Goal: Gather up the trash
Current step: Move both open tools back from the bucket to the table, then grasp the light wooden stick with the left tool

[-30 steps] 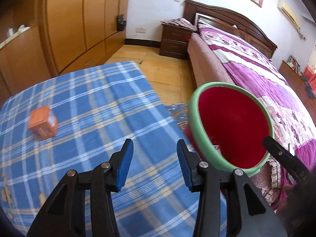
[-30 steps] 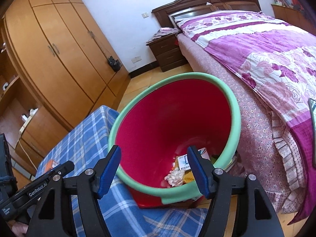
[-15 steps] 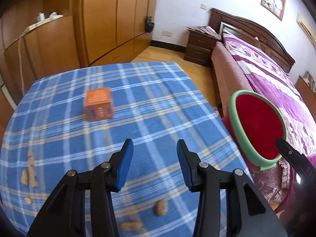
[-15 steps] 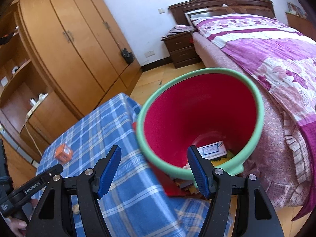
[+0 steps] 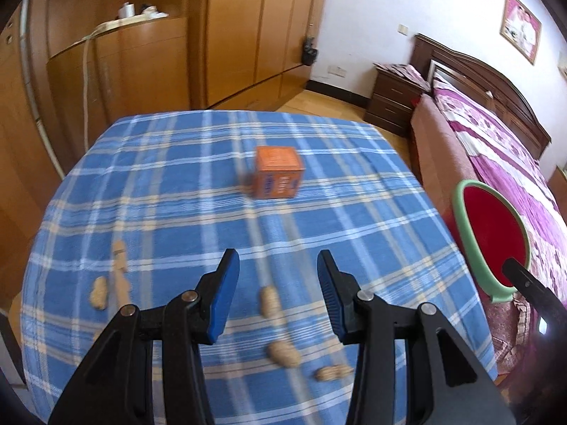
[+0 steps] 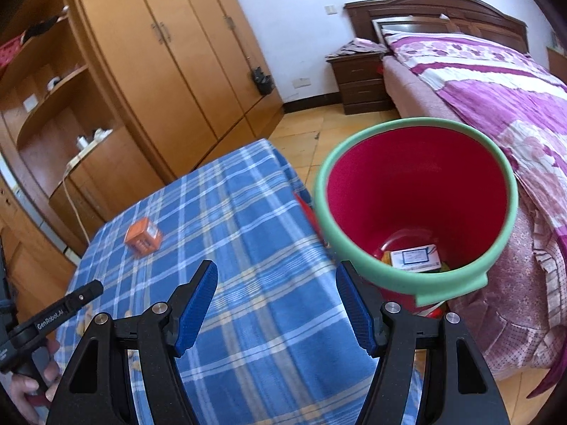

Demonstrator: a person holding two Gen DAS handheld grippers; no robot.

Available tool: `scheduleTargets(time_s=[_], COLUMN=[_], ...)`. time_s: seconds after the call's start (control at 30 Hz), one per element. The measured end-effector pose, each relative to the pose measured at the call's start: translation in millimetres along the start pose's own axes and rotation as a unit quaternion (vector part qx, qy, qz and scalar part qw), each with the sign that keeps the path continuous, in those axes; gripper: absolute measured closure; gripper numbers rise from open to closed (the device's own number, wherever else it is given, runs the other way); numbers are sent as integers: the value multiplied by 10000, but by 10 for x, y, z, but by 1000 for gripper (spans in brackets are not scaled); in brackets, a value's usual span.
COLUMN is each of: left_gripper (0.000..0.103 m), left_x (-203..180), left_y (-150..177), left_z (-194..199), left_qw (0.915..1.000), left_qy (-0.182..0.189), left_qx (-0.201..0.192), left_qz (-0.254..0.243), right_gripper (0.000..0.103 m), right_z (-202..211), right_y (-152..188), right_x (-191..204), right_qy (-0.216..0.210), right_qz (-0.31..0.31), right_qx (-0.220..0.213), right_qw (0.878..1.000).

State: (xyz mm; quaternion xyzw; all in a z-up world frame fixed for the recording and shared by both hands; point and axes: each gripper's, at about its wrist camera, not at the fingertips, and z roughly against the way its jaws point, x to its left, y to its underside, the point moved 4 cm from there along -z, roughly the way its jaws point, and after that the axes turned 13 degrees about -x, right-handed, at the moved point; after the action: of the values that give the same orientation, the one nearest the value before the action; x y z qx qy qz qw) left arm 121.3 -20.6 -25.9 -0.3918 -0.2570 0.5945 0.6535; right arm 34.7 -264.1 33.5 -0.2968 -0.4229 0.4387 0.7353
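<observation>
An orange box [image 5: 279, 177] stands on the blue plaid tablecloth [image 5: 170, 191]; it also shows in the right wrist view [image 6: 142, 236]. Several peanut shells [image 5: 270, 301] lie near the table's front, more at the left [image 5: 119, 258]. My left gripper [image 5: 278, 295] is open and empty, above the shells. A red bin with a green rim [image 6: 418, 209] stands off the table's right edge, holding a white card and scraps [image 6: 415, 257]; it also shows in the left wrist view [image 5: 494, 237]. My right gripper [image 6: 276, 310] is open and empty, above the table edge by the bin.
A bed with a purple floral cover [image 6: 496, 81] runs along the right. A wooden wardrobe [image 6: 170, 60] and shelves [image 5: 117, 56] stand behind the table. A dark nightstand [image 5: 393, 102] is by the far wall.
The left gripper has swung left, bringing the orange box to the centre and the peanut shells into view. The right gripper has pulled back from the bin toward the table. Both stay open.
</observation>
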Motion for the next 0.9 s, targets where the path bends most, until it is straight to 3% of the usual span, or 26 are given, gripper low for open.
scheduleTargets(time_s=[0.43, 0.9], left_gripper=[57, 57], left_x=[795, 1057], left_y=[187, 375], left_z=[45, -72], left_qw=[9965, 9927], left_qy=[-740, -1080], left_qx=[181, 336], left_qz=[356, 419], right_gripper=[32, 32], right_z=[-125, -208], right_y=[216, 364], right_x=[367, 432], right_qy=[-197, -241], right_qz=[355, 412], right_qx=[262, 495], right_qw=[9988, 9976])
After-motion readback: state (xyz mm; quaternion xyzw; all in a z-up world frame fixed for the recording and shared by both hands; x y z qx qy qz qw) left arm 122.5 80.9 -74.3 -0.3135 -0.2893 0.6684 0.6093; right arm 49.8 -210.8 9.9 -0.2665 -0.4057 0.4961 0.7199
